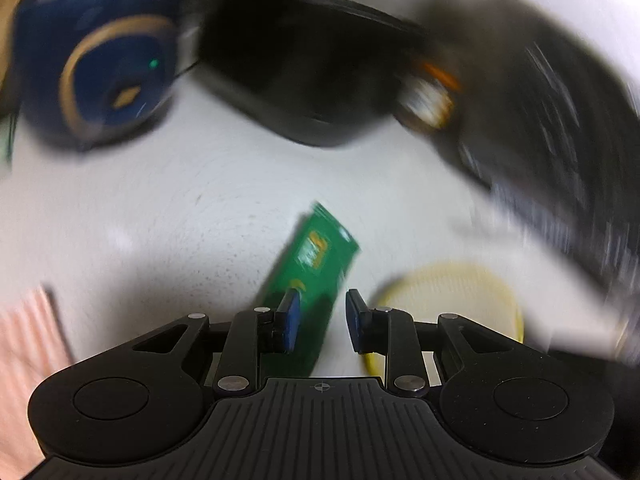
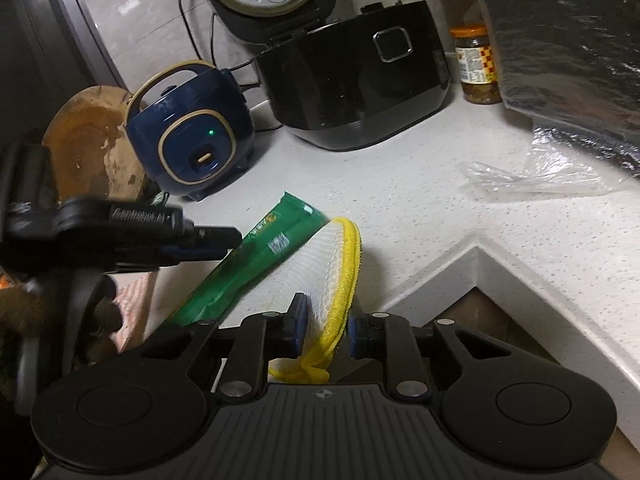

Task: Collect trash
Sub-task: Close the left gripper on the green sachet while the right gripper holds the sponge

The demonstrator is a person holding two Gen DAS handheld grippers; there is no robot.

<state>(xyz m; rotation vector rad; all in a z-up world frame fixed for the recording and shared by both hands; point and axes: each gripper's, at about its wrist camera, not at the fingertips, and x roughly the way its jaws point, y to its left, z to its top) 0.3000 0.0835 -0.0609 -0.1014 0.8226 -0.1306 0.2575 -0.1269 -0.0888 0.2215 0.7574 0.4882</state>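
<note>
Green wrapper (image 2: 256,256) sticks out of the yellow-rimmed mesh bag (image 2: 344,264) above the white desk (image 2: 440,184). Right gripper (image 2: 324,330) fingers clench the bag's bunched rim. Left gripper (image 1: 322,322) fingers look released around the wrapper's tail. Light, crinkly, slippery film; pinch it flat, mid-length.

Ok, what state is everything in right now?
Left gripper: jaws open, wrapper between them.
Right gripper: shut on net bag.
Wrapper: leaning on net bag.
Black cooker: lid up.
Blue cooker: lid down, light on.
Jar: capped.
</note>
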